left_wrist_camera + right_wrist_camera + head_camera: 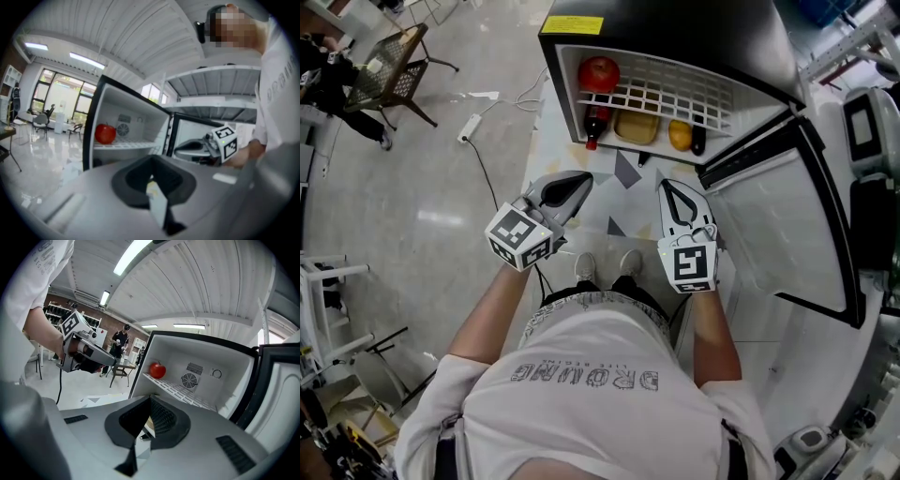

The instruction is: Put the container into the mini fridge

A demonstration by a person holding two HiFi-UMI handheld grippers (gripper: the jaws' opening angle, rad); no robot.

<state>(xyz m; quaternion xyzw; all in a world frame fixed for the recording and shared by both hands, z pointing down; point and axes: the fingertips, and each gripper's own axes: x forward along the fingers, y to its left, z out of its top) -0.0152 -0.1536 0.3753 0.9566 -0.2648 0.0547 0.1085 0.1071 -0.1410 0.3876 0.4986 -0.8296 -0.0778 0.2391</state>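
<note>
— Where was the container?
— What I took for the container, tan and boxy, sat inside the mini fridge. It was under the wire shelf, between a bottle and a yellow fruit, with an apple on the shelf above
— And the tongs?
— The left gripper and the right gripper hung in front of the fridge, well apart from the container, each with its jaws pressed together on nothing
— So what was left?
— The placing looked done. The door stood wide open, so perhaps only closing it
</note>
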